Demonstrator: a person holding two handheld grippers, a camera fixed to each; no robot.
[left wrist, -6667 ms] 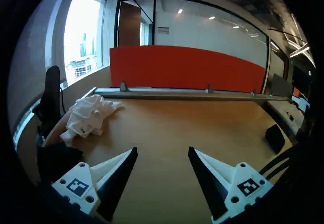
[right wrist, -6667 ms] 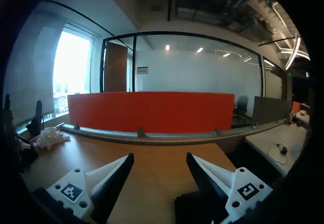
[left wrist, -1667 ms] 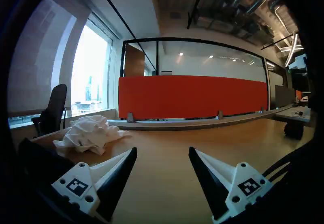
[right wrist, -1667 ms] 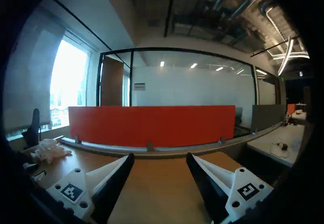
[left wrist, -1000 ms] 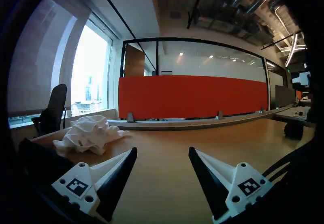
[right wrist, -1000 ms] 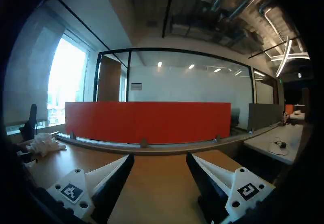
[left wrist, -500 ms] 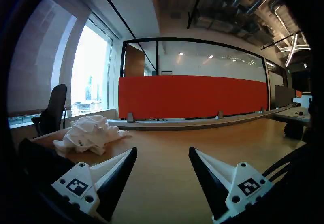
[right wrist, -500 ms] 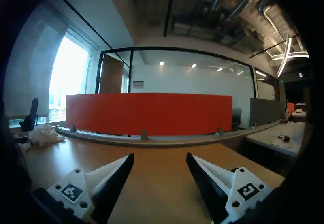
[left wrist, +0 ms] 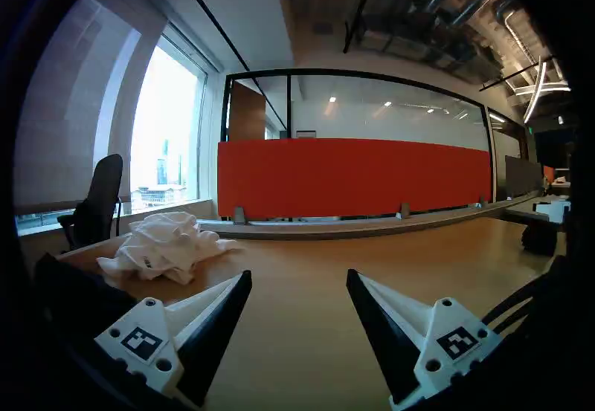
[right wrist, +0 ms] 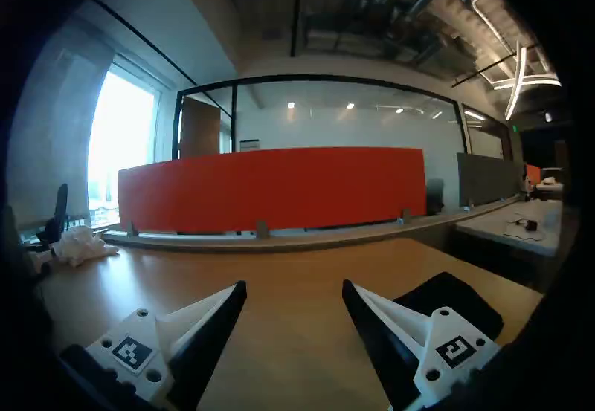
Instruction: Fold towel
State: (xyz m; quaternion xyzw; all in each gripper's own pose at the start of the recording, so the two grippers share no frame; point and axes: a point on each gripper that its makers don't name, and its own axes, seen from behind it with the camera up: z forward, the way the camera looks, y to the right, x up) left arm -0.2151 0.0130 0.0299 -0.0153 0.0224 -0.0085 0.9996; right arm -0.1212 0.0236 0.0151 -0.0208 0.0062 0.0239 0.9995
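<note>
The left gripper (left wrist: 298, 273) hangs low over the wooden table (left wrist: 312, 322), fingers spread wide with nothing between them. The right gripper (right wrist: 294, 283) is likewise spread and empty, with a flat black object (right wrist: 454, 299) just beside its right finger. The towel (left wrist: 167, 246) lies ahead and left of the left gripper's left finger, near but apart; from the right gripper it sits far off to the left.

The likely trouble is a pinch into the bulk of the heap: that would probably catch several layers, so the cloth lifts as a wad instead of opening. No corner or hem can be made out.

Crumpled, the towel has no clear long axis. It spreads somewhat wider than high, and one flap trails rightward toward the red divider (left wrist: 349, 177).
</note>
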